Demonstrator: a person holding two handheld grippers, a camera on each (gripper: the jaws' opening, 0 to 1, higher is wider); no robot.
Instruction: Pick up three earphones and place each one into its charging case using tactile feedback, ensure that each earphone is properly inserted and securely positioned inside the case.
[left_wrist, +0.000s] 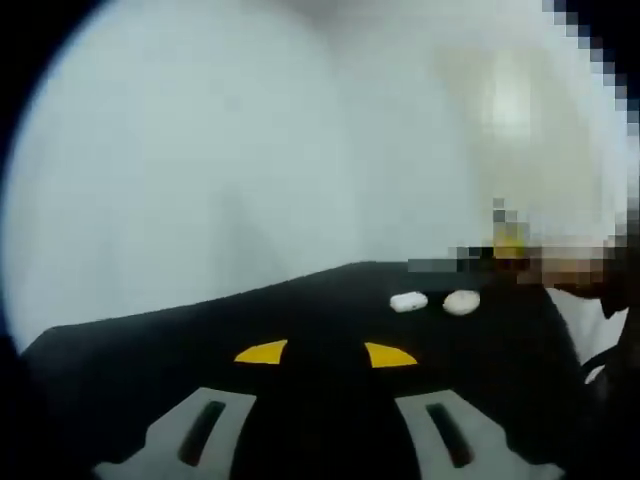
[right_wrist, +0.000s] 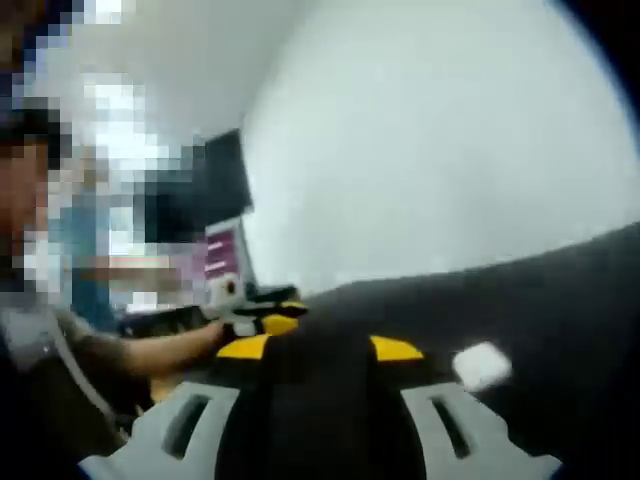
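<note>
Pale blank wall behind, dark black table (left_wrist: 300, 330) in front; both views blurred, so detail is thin.

Left gripper view, L to R: left gripper (left_wrist: 326, 385) sits low over the table, jaws spread apart w/ yellow tips, nothing between them. Further back, right of centre, two small white things lie on the table just beside each other: a squarish white case (left_wrist: 407, 301) and a rounder white piece (left_wrist: 461, 301). Can't tell which is earphone and which is charging case, nor whether any lid is open. Both are well ahead of the jaws, not touched.

Right gripper view, L to R: a person's forearm (right_wrist: 165, 350) reaches in from the left toward a grey-and-yellow device; a pinkish screen (right_wrist: 222, 255) stands behind. Right gripper (right_wrist: 318, 385) hangs over the table, jaws apart, empty. A small white block (right_wrist: 481, 365) lies on the table just right of the right-hand jaw tip, untouched.

Risks, as I judge them:
- pieces are small, smooth, white; a closing jaw could squirt one sideways across the table.
- white block sits off to the side of the right jaws, not between them, so closing w/o re-centring grabs air or nudges it.
- blur hides orientation, so an earphone may go into its case the wrong way round and not seat.
- the two white items are so close that reaching for one may knock the other.
</note>
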